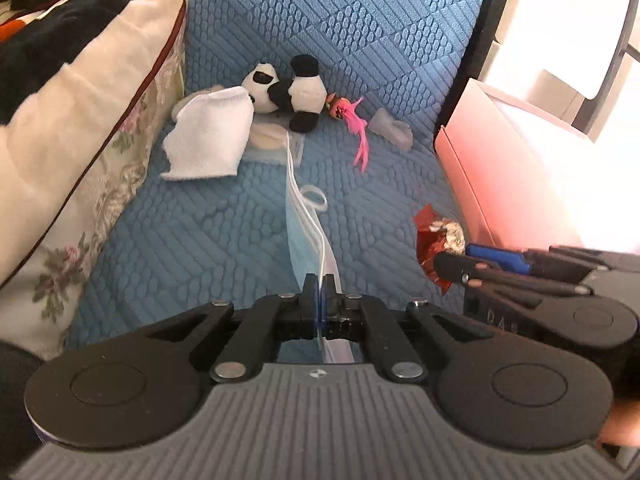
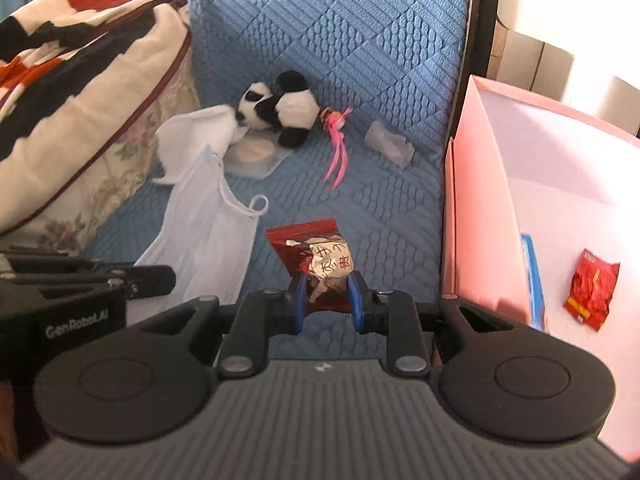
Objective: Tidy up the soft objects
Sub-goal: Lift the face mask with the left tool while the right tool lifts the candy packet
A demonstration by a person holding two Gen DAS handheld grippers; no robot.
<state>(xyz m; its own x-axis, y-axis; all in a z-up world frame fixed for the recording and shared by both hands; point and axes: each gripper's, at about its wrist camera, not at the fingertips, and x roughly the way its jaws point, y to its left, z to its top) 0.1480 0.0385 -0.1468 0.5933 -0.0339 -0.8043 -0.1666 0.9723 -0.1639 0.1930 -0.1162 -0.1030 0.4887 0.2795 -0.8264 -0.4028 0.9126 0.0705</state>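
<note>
My left gripper (image 1: 319,286) is shut on a light blue face mask (image 1: 305,236), held edge-on above the blue quilted mattress (image 1: 224,240). The mask also shows in the right wrist view (image 2: 208,240), hanging left of centre. My right gripper (image 2: 329,294) is shut on a red snack packet (image 2: 320,260); the packet also shows in the left wrist view (image 1: 434,240). A panda plush (image 1: 288,92) lies at the back beside a white cloth (image 1: 208,140), a pink feather toy (image 1: 356,128) and a small grey piece (image 1: 394,130).
A pink open box (image 2: 476,220) stands on the right and holds a red packet (image 2: 592,290) and a blue-edged item (image 2: 534,280). A floral pillow (image 1: 80,152) with a striped blanket (image 2: 80,32) lies on the left. A clear pouch (image 2: 256,158) lies under the panda.
</note>
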